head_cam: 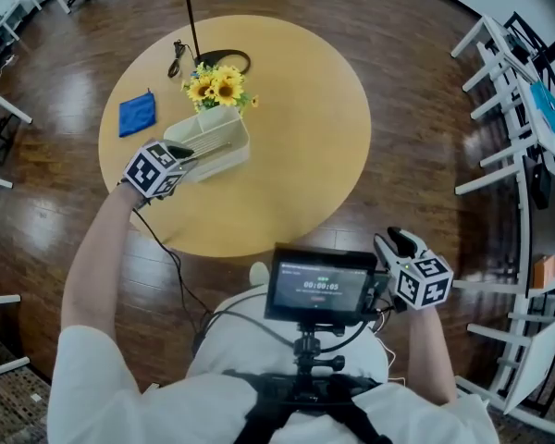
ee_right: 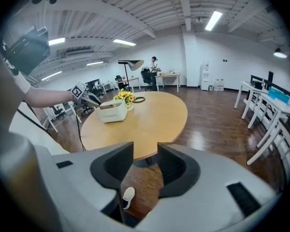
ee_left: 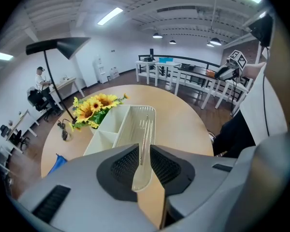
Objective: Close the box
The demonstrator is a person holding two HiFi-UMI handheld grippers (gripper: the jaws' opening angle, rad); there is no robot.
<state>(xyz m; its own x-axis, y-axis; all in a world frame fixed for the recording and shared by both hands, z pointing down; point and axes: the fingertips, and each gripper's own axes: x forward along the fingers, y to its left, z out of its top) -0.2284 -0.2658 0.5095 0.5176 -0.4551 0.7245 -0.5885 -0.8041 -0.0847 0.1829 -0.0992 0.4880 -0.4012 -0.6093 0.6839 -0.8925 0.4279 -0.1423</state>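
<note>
A cream box point(head_cam: 215, 151) with inner compartments stands on the round wooden table point(head_cam: 305, 137), its top uncovered. Its translucent lid point(ee_left: 144, 139) stands on edge over the near side of the box point(ee_left: 111, 124). My left gripper point(ee_left: 144, 153) is shut on that lid's edge; in the head view the left gripper point(head_cam: 191, 154) sits at the box's near-left corner. My right gripper point(ee_right: 145, 166) is open with nothing between its fingers, held off the table by the person's right side point(head_cam: 398, 242). From there the box point(ee_right: 112, 111) shows far off.
Sunflowers point(head_cam: 219, 86) stand right behind the box. A blue cloth point(head_cam: 136, 114) lies at the table's left, a lamp base with cable point(head_cam: 224, 61) at the back. A monitor point(head_cam: 322, 285) on the chest rig hides the near floor. White racks point(head_cam: 509, 81) stand to the right.
</note>
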